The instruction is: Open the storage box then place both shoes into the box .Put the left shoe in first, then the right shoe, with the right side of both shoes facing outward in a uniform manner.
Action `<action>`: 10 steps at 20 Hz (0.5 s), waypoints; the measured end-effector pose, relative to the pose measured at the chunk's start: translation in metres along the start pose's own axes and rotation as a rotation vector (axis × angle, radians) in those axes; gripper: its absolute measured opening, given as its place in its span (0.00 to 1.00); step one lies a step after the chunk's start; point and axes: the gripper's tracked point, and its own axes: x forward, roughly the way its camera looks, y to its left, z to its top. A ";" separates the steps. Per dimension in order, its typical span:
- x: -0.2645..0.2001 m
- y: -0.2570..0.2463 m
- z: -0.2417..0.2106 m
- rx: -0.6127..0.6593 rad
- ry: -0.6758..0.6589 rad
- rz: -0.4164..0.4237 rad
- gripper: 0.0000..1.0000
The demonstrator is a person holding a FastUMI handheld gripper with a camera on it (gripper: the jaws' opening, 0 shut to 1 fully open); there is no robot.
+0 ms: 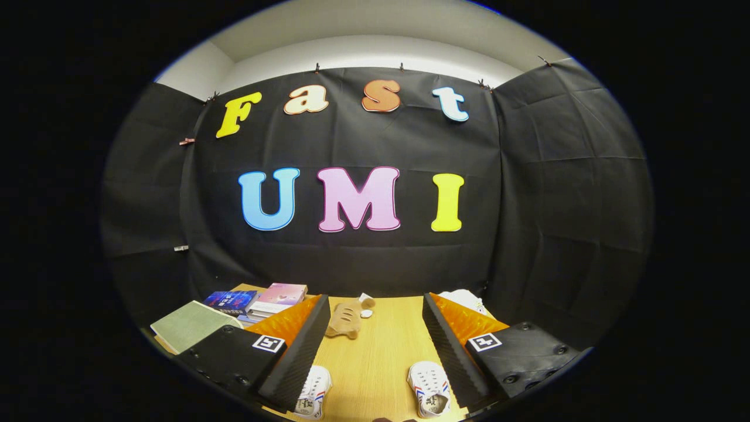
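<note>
The tool is spread wide open and holds nothing. Two white shoes lie on the desk between its fingers: the left-hand shoe just beside the left finger, the right-hand shoe just beside the right finger. Both shoes lie apart, with bare wood between them. Beyond the left finger lie a green book and a stack of books. Ahead of the fingers, mid-desk, lies a tan plush toy. Beyond the right finger sits a white object, partly hidden. Black cloth walls the booth.
</note>
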 end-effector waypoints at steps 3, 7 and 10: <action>0.006 0.024 -0.009 0.036 0.031 0.064 0.98; 0.010 0.067 -0.031 0.115 0.112 0.196 0.98; 0.008 0.112 -0.051 0.194 0.189 0.328 0.98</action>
